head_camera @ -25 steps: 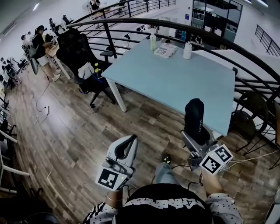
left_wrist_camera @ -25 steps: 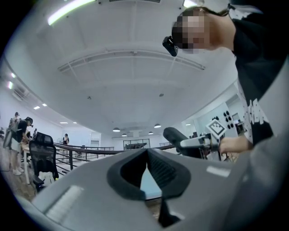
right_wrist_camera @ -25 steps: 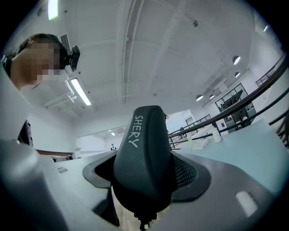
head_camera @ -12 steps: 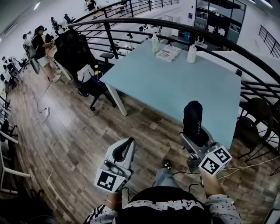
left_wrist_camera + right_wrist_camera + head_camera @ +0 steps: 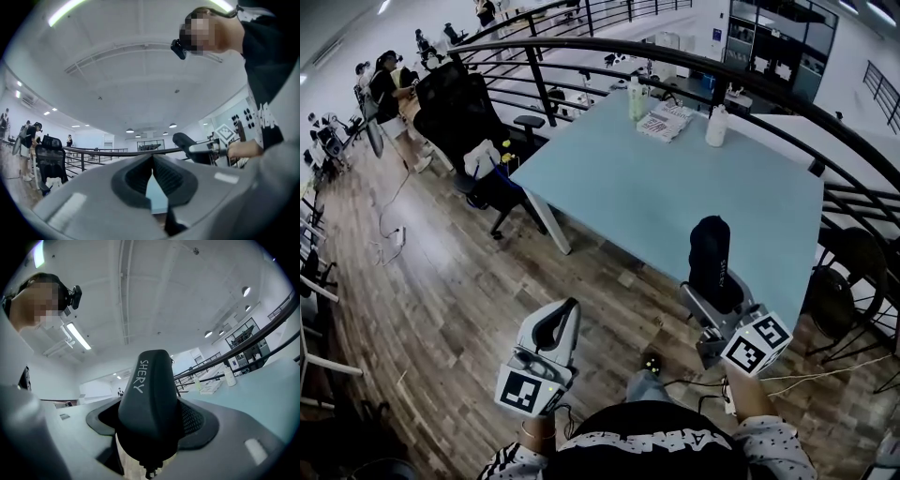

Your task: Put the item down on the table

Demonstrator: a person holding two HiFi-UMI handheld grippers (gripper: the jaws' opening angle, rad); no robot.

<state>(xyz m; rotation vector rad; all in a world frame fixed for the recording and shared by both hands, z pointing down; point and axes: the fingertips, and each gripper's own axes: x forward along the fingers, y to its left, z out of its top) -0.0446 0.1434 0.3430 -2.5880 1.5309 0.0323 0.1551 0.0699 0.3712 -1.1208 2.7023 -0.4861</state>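
We start at our right gripper (image 5: 713, 287). Its two jaws are closed onto the lower part of a black, rounded, oblong case with pale lettering on its side (image 5: 149, 397), and the case stands up out of the jaws with most of its length above them. The right gripper view shows the ribbed dark pads pressed against both flanks of the case, so we judge the grip to be firm.

Our left gripper (image 5: 553, 333) carries nothing. In the left gripper view its pads meet at the tips, with only a thin wedge of background showing lower down between them. It hangs low over the brown wood-plank floor (image 5: 441, 281), well apart from the right one.

From the head view, the case sits in front of the near edge of the pale blue-green rectangular table with white legs (image 5: 675, 178), held in the air rather than resting on the top. We cannot tell whether it is already above the tabletop or just short of it.

The tabletop is bare on our side. At its far edge stand a white bottle (image 5: 715, 127), a second pale bottle (image 5: 635, 97) and a stack of printed papers (image 5: 666, 120), with a curved black railing (image 5: 581, 47) behind.

So we judge the task not yet done. What remains is to bring the case over the bare near part of the table, lower it until it rests, and part the right jaws.
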